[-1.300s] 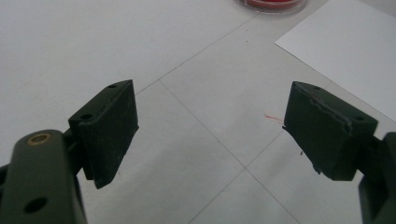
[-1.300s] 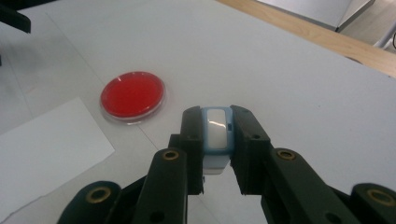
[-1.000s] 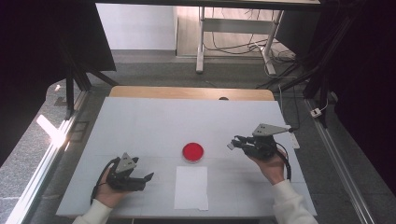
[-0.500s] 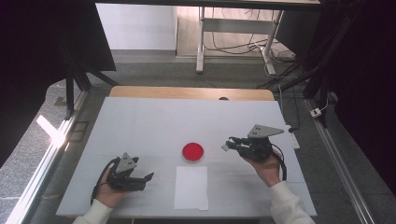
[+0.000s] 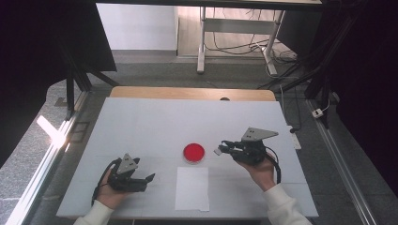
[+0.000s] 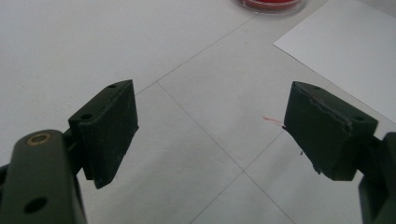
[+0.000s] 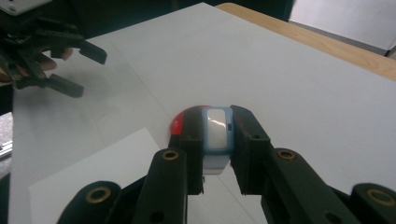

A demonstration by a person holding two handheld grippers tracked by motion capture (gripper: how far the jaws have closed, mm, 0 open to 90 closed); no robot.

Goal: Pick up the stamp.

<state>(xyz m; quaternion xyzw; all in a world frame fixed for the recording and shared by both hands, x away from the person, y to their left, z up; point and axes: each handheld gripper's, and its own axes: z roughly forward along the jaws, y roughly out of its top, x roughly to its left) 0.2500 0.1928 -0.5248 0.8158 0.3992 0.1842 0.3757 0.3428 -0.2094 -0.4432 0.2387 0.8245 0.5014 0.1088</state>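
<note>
A small white block with a blue rim (image 7: 216, 133) is clamped between the jaws of my right gripper (image 7: 217, 135). In the high view the right gripper (image 5: 221, 149) holds the block (image 5: 218, 151) just right of a round red dish (image 5: 194, 153), slightly above the table. The red dish (image 7: 180, 122) peeks out behind the block. A white sheet of paper (image 5: 192, 188) lies in front of the dish. My left gripper (image 5: 149, 180) rests at the table's front left, its jaws wide apart and empty (image 6: 210, 135).
The white tabletop (image 5: 155, 122) has a wooden strip (image 5: 187, 93) along its far edge. A table frame and cables stand on the floor beyond it. The paper's corner (image 6: 345, 46) and dish rim (image 6: 271, 3) lie ahead of the left jaws.
My right gripper has moved left with the block, closer to the red dish. The left gripper has stayed in place.
</note>
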